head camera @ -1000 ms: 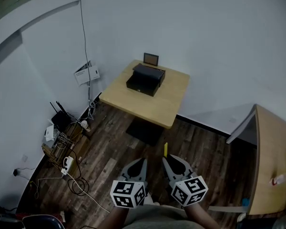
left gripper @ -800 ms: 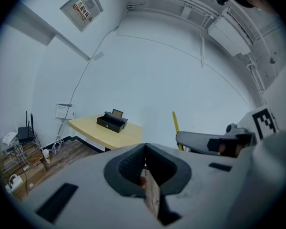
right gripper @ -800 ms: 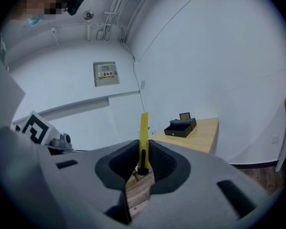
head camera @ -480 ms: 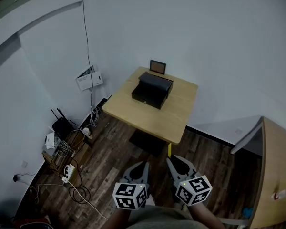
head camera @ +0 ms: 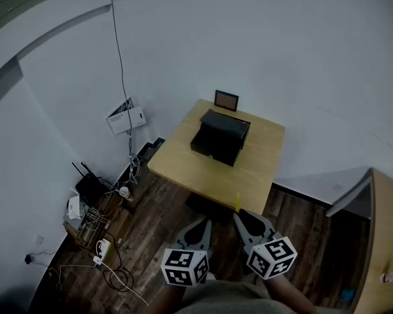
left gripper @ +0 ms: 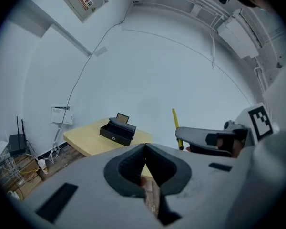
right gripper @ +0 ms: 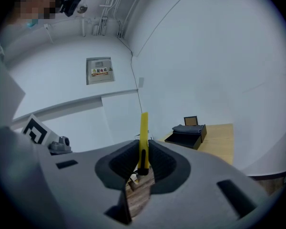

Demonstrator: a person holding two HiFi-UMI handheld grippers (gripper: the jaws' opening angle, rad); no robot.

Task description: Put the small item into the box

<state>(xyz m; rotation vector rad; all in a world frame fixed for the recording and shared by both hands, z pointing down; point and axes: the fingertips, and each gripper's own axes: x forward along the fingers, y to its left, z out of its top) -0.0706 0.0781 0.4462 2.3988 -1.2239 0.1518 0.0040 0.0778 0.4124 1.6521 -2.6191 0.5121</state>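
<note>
A black box (head camera: 221, 137) with its lid raised sits toward the back of a light wooden table (head camera: 249, 175); it also shows in the left gripper view (left gripper: 118, 130) and the right gripper view (right gripper: 187, 135). My right gripper (head camera: 243, 216) is shut on a slim yellow item (head camera: 237, 200), which stands up between its jaws (right gripper: 144, 132) and is visible from the left side too (left gripper: 176, 128). My left gripper (head camera: 202, 226) is shut with nothing in it (left gripper: 145, 147). Both grippers hover over the wooden floor just short of the table's near edge.
A small framed picture (head camera: 226, 100) stands behind the box. Routers, a power strip and tangled cables (head camera: 92, 205) lie on the floor at the left wall, with a cable running up the wall. A second wooden table (head camera: 388, 241) is at the right edge.
The table and box have come closer in the head view as both grippers moved forward together toward it. The yellow item stays in the right gripper.
</note>
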